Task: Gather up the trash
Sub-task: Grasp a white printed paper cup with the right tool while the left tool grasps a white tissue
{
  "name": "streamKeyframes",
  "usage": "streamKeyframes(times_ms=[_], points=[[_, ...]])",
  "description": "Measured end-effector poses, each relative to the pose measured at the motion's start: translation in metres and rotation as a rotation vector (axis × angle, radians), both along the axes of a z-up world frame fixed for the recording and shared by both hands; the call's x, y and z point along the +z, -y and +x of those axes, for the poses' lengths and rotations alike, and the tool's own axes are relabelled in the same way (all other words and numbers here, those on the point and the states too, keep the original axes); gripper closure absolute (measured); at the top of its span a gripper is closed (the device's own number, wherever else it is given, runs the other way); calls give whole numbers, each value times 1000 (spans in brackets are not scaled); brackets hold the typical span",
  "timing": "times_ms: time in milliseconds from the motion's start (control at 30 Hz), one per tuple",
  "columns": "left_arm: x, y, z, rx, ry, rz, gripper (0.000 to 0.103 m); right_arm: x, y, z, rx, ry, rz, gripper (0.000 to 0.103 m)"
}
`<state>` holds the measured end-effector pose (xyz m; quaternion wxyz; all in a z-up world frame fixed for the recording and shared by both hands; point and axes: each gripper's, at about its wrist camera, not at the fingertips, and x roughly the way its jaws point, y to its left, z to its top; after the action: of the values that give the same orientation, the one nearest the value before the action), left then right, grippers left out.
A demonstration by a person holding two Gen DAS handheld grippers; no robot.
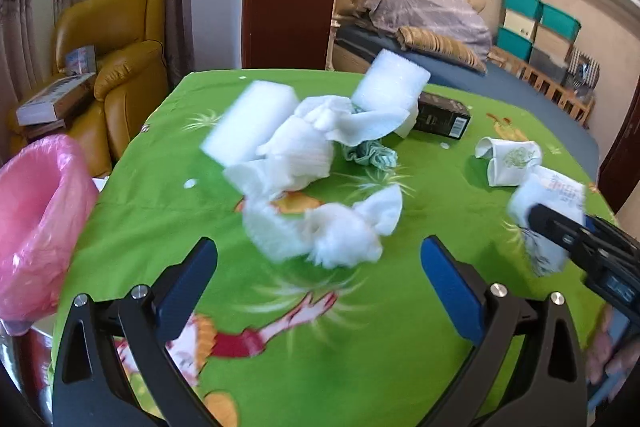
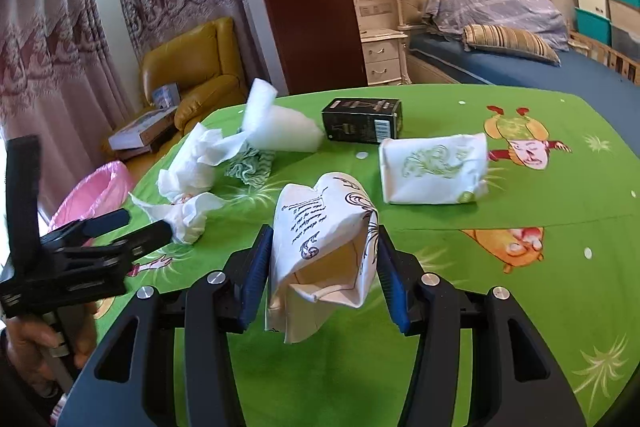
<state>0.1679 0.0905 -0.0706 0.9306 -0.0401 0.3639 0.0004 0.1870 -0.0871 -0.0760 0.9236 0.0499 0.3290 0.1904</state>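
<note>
My left gripper [image 1: 318,259] is open and empty, just in front of a crumpled white tissue [image 1: 340,231] on the green tablecloth [image 1: 280,287]. More white tissue and foam pieces [image 1: 256,123] lie behind it. My right gripper [image 2: 320,263] is shut on a crushed white paper cup with black print [image 2: 324,247], held above the table; it also shows in the left wrist view [image 1: 548,203]. A second crushed paper cup with green print [image 2: 434,169] lies further back. A bin with a pink bag [image 1: 36,219] stands off the table's left edge.
A black box [image 2: 362,121] lies at the table's far side, next to a green-and-white crumpled cloth [image 2: 250,167]. A yellow armchair [image 1: 120,67] with boxes stands beyond the table on the left. A bed [image 2: 520,67] is behind on the right.
</note>
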Motion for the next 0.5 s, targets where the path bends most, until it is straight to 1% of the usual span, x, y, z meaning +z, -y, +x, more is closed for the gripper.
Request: streamKeyframes(times_ms=[100,167,200,233,267,300,333,400,467,500], points=[[-7,9,20,19,-47,32,4,-1,5,-3,-6,-2,14,54],[-13,11,34,37,-89,33,5,-1,6,-6,-1,1,14,54],[-16,11,38,36,-98,24,10,-1,7,-7,1,3,13,54],[-18,13,42,26,-107,16,28,-1,6,-8,3,2,13,53],[-22,16,44,11,-119,16,40,-2,6,-9,6,-1,16,53],[-24,19,44,-5,-129,14,55,-2,6,-10,9,-1,16,53],[-22,23,41,-18,-117,29,68,-2,6,-11,11,1,14,53],[-19,26,30,-72,-93,-4,69,-2,4,-15,19,7,5,53],[-15,30,12,-84,-46,21,70,-2,0,-17,33,10,-7,53],[-12,30,3,-87,-23,20,70,-2,-2,-18,38,12,-14,54]])
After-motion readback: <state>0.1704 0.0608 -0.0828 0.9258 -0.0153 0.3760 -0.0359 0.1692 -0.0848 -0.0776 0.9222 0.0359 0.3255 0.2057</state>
